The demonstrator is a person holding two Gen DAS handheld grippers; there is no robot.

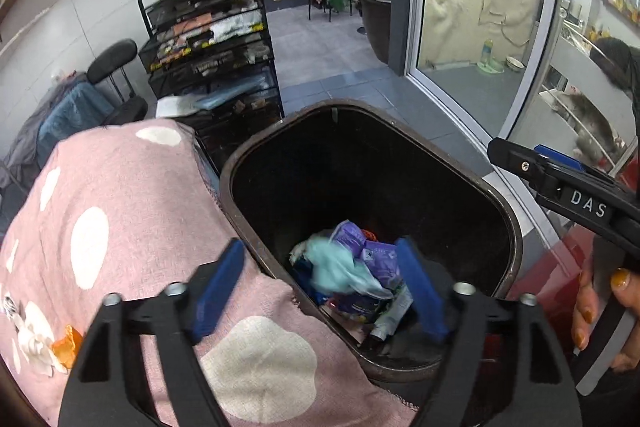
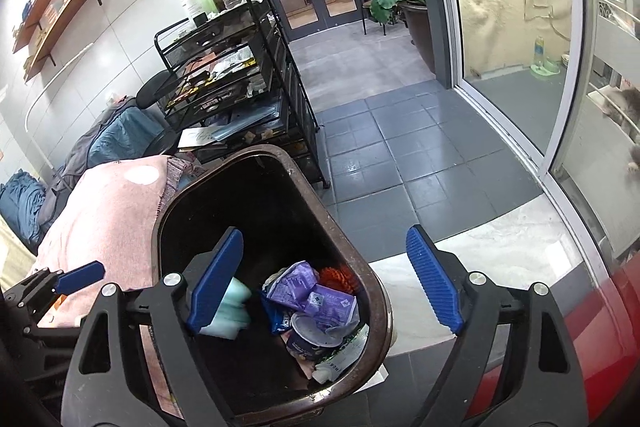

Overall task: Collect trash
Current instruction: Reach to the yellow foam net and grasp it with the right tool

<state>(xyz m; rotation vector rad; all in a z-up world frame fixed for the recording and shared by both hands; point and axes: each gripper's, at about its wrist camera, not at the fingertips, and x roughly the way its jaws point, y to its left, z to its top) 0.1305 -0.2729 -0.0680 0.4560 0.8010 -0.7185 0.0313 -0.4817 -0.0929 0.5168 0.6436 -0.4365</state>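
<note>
Both claws, left (image 1: pixel 320 291) and right (image 2: pixel 328 283), wide open

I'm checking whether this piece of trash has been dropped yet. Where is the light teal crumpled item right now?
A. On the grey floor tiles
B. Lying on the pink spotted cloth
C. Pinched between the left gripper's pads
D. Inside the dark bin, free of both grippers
D: the light teal item is inside the dark bin among the wrappers, and the left gripper stands open above it.

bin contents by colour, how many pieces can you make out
In the bin, as far as visible:
purple wrappers: 2
light teal piece: 1
orange-red piece: 1
white tube: 1
round cup: 1
Total: 6
</note>
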